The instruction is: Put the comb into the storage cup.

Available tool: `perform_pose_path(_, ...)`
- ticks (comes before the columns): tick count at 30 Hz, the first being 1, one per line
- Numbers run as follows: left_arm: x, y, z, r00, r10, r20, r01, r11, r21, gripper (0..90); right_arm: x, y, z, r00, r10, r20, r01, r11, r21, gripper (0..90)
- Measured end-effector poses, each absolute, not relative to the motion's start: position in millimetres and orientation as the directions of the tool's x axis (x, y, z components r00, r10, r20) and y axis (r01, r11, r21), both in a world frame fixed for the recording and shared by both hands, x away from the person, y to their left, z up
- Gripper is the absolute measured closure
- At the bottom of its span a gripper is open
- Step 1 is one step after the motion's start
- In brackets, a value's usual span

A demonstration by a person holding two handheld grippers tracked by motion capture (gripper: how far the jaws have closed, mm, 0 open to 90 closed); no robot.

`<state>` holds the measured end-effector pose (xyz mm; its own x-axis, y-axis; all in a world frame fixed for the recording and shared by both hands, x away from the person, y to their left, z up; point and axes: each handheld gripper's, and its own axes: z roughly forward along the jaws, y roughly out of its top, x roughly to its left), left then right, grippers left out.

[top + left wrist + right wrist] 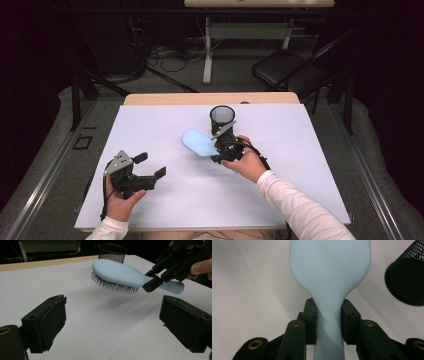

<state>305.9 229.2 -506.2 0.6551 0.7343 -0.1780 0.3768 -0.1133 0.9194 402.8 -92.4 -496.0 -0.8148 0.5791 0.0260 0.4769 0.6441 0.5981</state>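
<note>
**Inspector:** High view first. The right gripper (218, 150) clamps a pale blue hairbrush (197, 143) by the neck, the head projecting beyond the jaw tips. A black mesh cup (222, 118) stands just past the jaws. The left gripper (150, 165) rests on the white mat (300, 150), jaws spread wide with nothing between them.

**Assistant:** And the left gripper view?

**Inspector:** The hairbrush (120, 273) hangs clear of the mat ahead of the open jaws, bristles down, back smooth and rounded, and the handle runs out behind the right gripper (150, 283). The cup (111, 252) sits behind the brush head.

**Assistant:** Right gripper view?

**Inspector:** Both pads bear on the narrow neck where the hairbrush (329, 277) tapers from the oval head. The cup (408, 277) lies off to one side of the jaws. My judgement: if the cup is the destination, tip the brush upright before lowering it, and keep the grip firm, as the smooth taper could slide.
</note>
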Motion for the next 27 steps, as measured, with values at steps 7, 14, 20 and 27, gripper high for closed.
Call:
perform_pose_path(7, 311, 227, -501, 0.652, 0.738, -0.173, 0.382, -0.122, 0.916, 7.0, 401, -95, -491, -0.811, 0.584, 0.025, 0.471, 0.629, 0.619, 69.6)
perform_pose_path(14, 316, 221, -496, 0.661, 0.732, -0.168, 0.384, -0.138, 0.913, 7.0, 401, -99, -486, -0.803, 0.596, 0.024, 0.473, 0.611, 0.635, 69.7)
perform_pose_path(20, 320, 214, -493, 0.669, 0.727, -0.156, 0.392, -0.167, 0.904, 7.0, 400, -102, -483, -0.796, 0.605, 0.028, 0.475, 0.594, 0.649, 69.7)
perform_pose_path(27, 327, 209, -489, 0.676, 0.719, -0.161, 0.404, -0.178, 0.898, 7.0, 400, -105, -480, -0.794, 0.608, 0.028, 0.469, 0.582, 0.664, 69.7)
